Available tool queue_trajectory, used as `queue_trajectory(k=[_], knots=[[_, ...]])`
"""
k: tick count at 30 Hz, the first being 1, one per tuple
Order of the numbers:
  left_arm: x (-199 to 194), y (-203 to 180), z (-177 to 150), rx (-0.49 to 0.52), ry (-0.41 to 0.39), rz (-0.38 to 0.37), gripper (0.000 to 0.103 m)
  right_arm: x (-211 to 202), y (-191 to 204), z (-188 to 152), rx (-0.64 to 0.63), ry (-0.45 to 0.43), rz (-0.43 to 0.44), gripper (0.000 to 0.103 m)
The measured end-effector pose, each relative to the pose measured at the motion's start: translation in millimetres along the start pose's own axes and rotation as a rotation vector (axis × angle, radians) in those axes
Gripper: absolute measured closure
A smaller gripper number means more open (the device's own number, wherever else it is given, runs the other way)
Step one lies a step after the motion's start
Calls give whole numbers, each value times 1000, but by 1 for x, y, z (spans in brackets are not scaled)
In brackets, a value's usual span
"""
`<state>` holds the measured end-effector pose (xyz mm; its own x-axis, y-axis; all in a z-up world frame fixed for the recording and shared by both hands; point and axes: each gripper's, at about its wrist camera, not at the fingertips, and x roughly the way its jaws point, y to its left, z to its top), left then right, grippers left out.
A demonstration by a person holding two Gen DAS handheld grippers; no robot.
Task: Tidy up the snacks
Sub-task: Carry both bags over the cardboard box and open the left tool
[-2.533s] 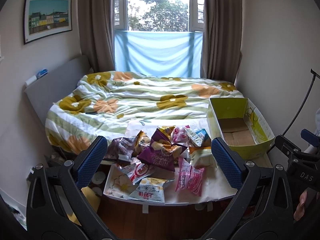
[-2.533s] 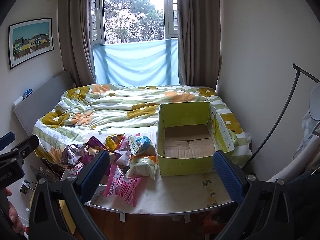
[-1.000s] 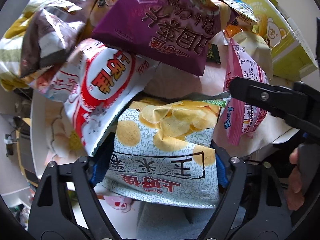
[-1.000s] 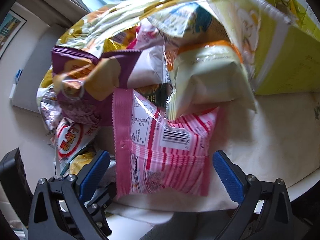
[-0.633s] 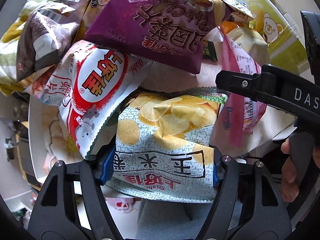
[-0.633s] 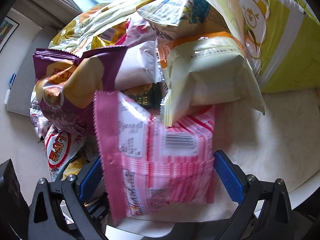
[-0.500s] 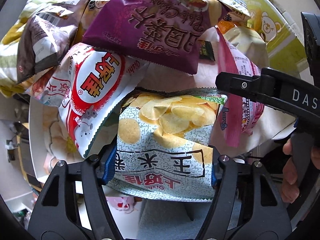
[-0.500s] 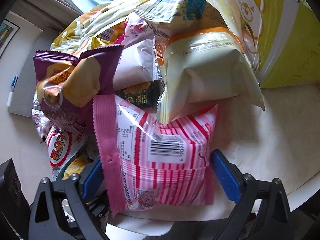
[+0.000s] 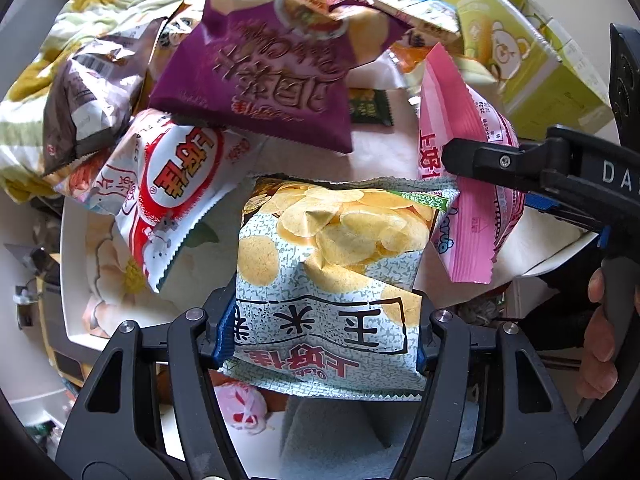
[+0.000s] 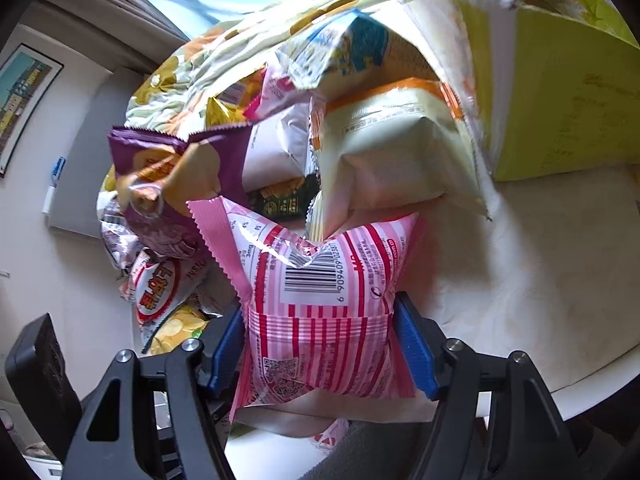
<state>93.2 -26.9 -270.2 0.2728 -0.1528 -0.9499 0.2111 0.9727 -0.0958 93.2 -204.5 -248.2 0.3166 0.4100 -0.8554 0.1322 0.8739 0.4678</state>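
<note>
My left gripper (image 9: pixel 320 340) is shut on a grey-green potato chip bag (image 9: pixel 332 272), squeezing its near end. My right gripper (image 10: pixel 320 352) is shut on a pink striped snack bag (image 10: pixel 324 304), which also shows in the left wrist view (image 9: pixel 468 184). A purple chip bag (image 9: pixel 272 60), a red-and-white bag (image 9: pixel 168 184), a brown bag (image 9: pixel 88 92) and a pale bag with orange trim (image 10: pixel 392 148) lie piled on the white table (image 10: pixel 540 272). The yellow-green cardboard box (image 10: pixel 560 80) stands at the right, its opening out of view.
The floral bedspread (image 10: pixel 216 60) lies behind the pile. A small dark green packet (image 10: pixel 280 200) sits between the bags. The right gripper's black body and the hand holding it (image 9: pixel 600 328) cross the right side of the left wrist view. Floor clutter lies under the table's left edge (image 9: pixel 72 280).
Both grippers came down from a high view of the room onto the snack pile. Each closed its fingers on a bag, which now crumples between them.
</note>
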Motion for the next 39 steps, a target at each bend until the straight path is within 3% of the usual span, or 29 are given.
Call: queue_trajectory(k=[10,18,28,33,39], knots=[[-49,-29,-23,42,-73,9,43,-48,-6,1,-17,-76,-3,37],[-105,-41,-15,142,-182,-11,43,-116,0,10,-63,-193,-56,37],[-157,-78,78,301,-367,-72,43,-187,1,62,-64,-373,-151,37],[-161,-105,132,330,-380,-93,43,-205,-14,98,-57,-407,-205,37],[-141,-153,187,331,-377,-56,43,-216,-54,148,-57,-426,-219,37]])
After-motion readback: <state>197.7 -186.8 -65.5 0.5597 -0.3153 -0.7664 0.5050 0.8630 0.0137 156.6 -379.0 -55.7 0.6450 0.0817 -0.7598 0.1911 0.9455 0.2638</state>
